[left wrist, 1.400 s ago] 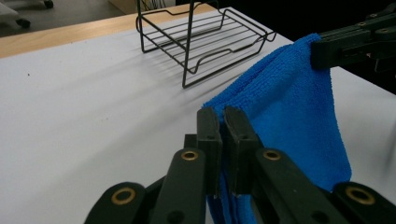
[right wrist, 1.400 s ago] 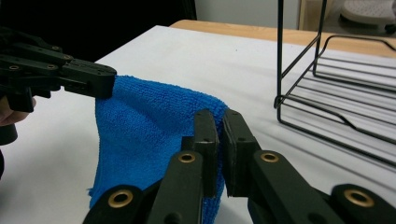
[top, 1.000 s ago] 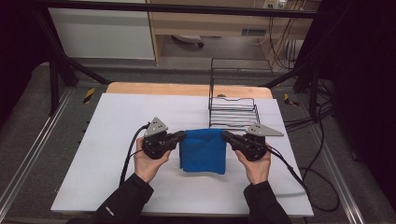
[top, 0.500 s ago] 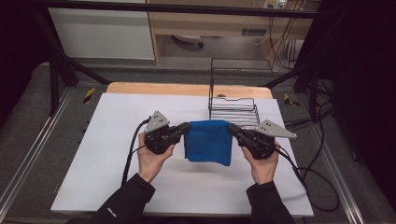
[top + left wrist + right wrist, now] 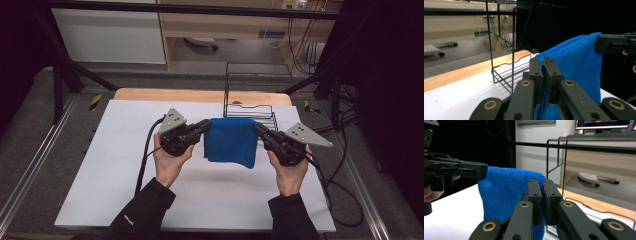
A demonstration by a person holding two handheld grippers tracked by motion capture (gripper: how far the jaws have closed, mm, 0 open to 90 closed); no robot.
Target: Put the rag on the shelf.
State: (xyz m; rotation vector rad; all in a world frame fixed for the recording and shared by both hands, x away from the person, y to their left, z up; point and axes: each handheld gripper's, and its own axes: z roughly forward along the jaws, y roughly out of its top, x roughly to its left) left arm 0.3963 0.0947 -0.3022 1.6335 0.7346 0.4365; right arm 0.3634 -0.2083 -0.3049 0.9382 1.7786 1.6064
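A folded blue cloth [image 5: 231, 142] hangs in the air between the two grippers, above the white table sheet [image 5: 115, 165]. My left gripper [image 5: 206, 125] is shut on the cloth's upper left corner, and my right gripper [image 5: 257, 128] is shut on its upper right corner. In the left gripper view the blue cloth [image 5: 576, 65] is pinched between the black jaws of the left gripper [image 5: 543, 65], with the other gripper's jaw at its far corner. In the right gripper view the cloth [image 5: 506, 192] drapes down from the right gripper [image 5: 542, 187].
A black wire rack [image 5: 249, 107] stands just behind the cloth at the back right of the table; it rises close by as the wire rack [image 5: 504, 50] in the left gripper view. A wooden strip [image 5: 200, 95] runs along the table's far edge.
Both grippers have lifted the cloth off the table and carried it away from the person, toward the wire rack. It now hangs taut between them.
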